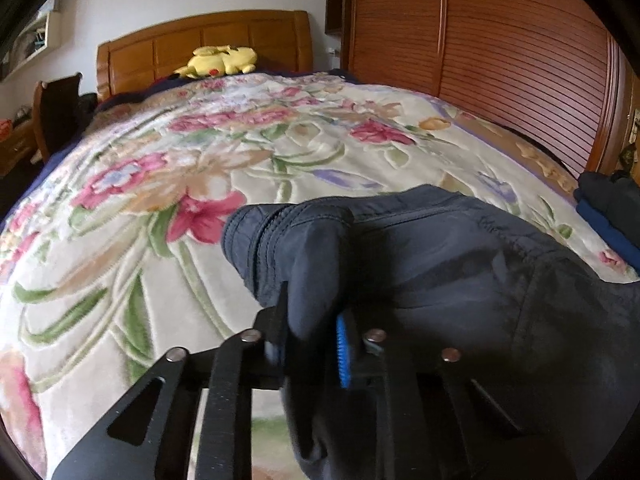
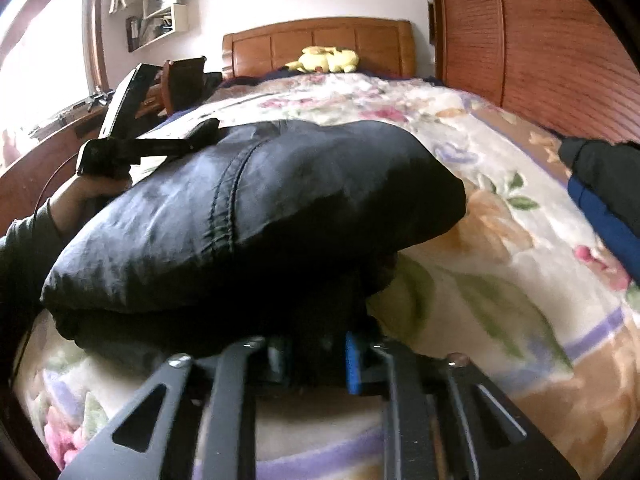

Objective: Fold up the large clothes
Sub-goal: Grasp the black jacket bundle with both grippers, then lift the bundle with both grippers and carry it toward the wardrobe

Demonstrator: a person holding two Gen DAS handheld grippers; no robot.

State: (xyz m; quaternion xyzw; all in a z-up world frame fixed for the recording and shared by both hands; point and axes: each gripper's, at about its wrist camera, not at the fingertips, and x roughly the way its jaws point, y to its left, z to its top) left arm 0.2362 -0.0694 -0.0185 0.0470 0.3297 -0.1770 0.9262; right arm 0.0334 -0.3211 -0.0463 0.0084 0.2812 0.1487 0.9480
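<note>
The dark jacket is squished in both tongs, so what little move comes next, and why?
Probably carry the held edge forward and lay it flat. Both the left tongs and the right tongs are shut on the dark jacket, which sits bunched and puffy on the flowered blanket. Bare blanket lies ahead, toward the yellow plush toy, so there looks to be room.

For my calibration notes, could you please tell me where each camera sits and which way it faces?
Left wrist: on the left gripper, facing the headboard; its fingers pinch the dark garment.
Right wrist: on the right gripper, low over the bed, facing the headboard; shows the left hand.
Shared: garment, floral blanket, yellow plush, folded pile.
</note>
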